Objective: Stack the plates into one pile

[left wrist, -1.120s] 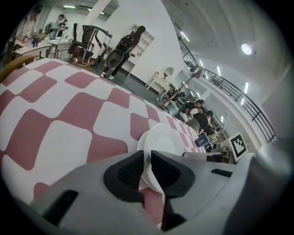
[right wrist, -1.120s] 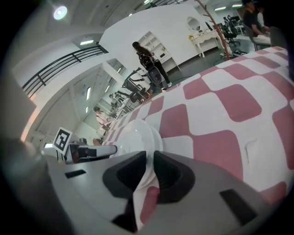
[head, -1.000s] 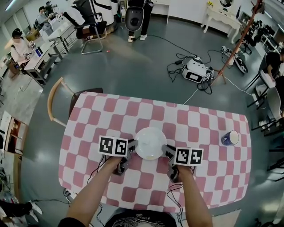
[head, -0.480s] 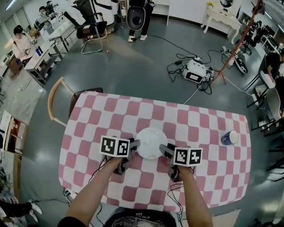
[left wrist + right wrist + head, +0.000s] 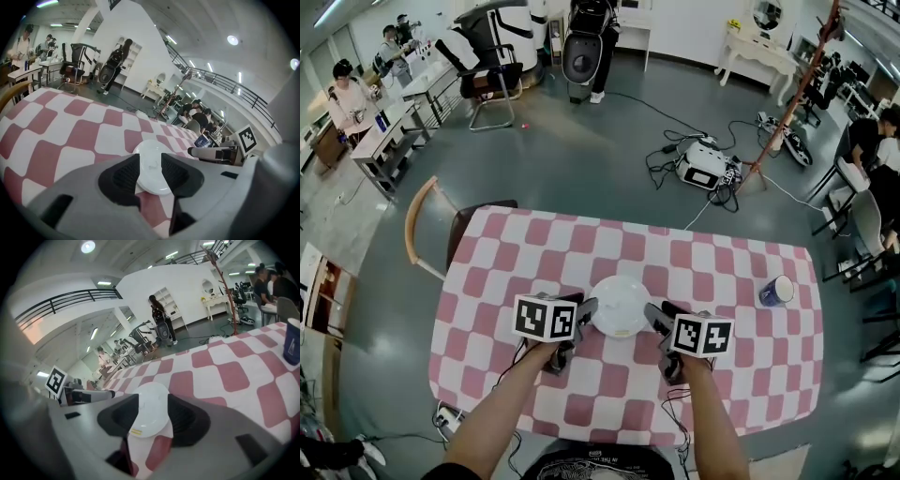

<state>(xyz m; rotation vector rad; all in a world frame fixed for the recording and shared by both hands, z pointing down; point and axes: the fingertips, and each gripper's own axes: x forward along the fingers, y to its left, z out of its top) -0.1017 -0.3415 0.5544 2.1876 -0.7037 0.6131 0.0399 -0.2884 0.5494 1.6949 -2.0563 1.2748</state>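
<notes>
- Two claws flank the white plate (image 5: 620, 305) on the checked counter (image 5: 741, 375);
- left claw (image 5: 586, 314) opening, pads off the rim;
- right claw (image 5: 654, 317) opening too, nothing clamped.

No writing is legible: the yellow sticker (image 5: 136, 431) on the plate (image 5: 149, 405) is too small to read, and the marker cubes (image 5: 546, 319) bear only black-and-white patterns.

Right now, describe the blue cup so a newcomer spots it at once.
Find the pink-and-white checked tablecloth. Near its right edge in the head view stands the blue cylindrical cup. It stands alone, well away from the white round plate at centre.
</notes>
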